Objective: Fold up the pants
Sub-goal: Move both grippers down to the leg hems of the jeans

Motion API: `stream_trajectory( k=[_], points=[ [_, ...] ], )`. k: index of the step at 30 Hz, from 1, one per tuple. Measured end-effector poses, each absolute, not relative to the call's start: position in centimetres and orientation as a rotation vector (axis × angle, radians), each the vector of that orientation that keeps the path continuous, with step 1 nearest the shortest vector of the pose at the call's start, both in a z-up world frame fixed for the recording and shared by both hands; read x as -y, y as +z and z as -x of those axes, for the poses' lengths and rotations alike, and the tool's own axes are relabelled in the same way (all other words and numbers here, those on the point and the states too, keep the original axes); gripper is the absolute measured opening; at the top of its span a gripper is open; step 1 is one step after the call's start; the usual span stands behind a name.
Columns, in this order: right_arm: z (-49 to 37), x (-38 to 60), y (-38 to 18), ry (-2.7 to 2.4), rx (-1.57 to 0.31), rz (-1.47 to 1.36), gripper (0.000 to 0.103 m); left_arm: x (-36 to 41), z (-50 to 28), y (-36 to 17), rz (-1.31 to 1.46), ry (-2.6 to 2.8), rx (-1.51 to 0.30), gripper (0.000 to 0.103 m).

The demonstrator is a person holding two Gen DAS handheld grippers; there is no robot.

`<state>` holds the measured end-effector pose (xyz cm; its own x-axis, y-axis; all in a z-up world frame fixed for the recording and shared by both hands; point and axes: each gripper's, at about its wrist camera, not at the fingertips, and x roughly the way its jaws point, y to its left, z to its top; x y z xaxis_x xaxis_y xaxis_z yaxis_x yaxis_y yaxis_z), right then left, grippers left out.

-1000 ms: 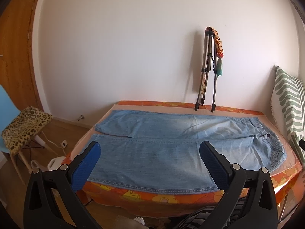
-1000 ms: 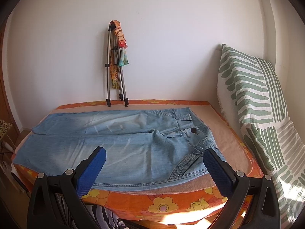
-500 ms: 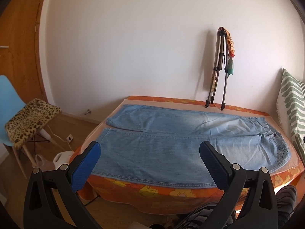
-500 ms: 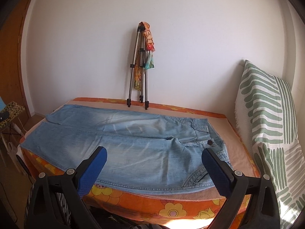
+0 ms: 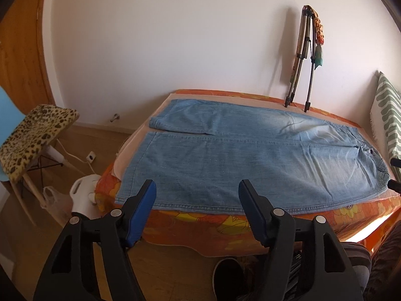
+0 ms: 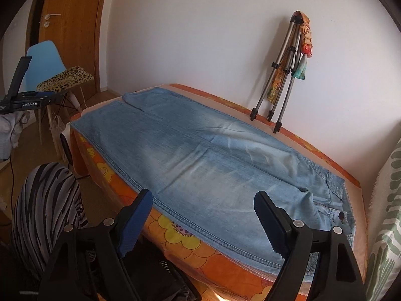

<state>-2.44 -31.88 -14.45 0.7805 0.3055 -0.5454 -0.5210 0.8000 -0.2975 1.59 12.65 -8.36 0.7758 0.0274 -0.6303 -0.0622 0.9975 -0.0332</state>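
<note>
- The pants (image 5: 250, 155), light blue denim, lie spread flat across the table (image 5: 225, 228) with its orange flowered cloth, both legs side by side, hems toward the left in the left wrist view and the waistband at the right end.
- The near leg's long seam runs right along the table's front edge.
- The left gripper (image 5: 196, 190) hangs just off that front edge near the hem end; its jaws have just been closing in but stand apart, nothing between them, no denim touched.
- The right gripper (image 6: 203, 200) sits over the near edge toward the waist, tilted; its jaws have just been narrowing too, a wide gap remains, and the cloth lies beyond the pads, not pinched.
- A folded tripod (image 6: 283, 75) leans on the wall behind the table, a colourful cloth hung from its top.
- A striped pillow (image 5: 387, 115) stands at the waist end.
- A leopard-print cushion (image 5: 35, 135) rests on a chair to the left.
</note>
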Motion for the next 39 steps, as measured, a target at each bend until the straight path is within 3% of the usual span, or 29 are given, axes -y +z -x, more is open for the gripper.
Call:
stream_trajectory(
  k=[2, 8, 22, 26, 28, 30, 39],
  points=[
    [1.3, 29.7, -16.3, 0.528, -0.559, 0.513, 0.069, -13.6, -2.2, -9.3, 0.080, 0.030, -0.713, 0.055],
    [-1.5, 23.6, -21.7, 0.651, -0.654, 0.738, 0.047, -17.1, -3.8, -11.3, 0.130, 0.047, -0.770, 0.052],
    [-5.9, 20.0, -25.9, 0.763, -0.759, 0.916, 0.047, -21.5, -6.4, -15.0, 0.160, 0.114, -0.871, 0.050],
    [-7.2, 20.1, -25.8, 0.810, -0.806, 0.870, 0.036, -23.5, -6.9, -16.1, 0.243, 0.157, -0.887, 0.051],
    [-7.7, 20.3, -25.6, 0.811, -0.819, 0.848, 0.027, -24.6, -7.0, -16.6, 0.286, 0.181, -0.894, 0.061],
    [-7.8, 20.3, -25.5, 0.813, -0.819, 0.842, 0.022, -25.6, -7.1, -17.1, 0.336, 0.208, -0.901, 0.064],
    [-7.4, 19.9, -25.6, 0.795, -0.787, 0.857, 0.017, -28.9, -8.3, -20.0, 0.603, 0.201, -0.912, 0.062]
  ],
)
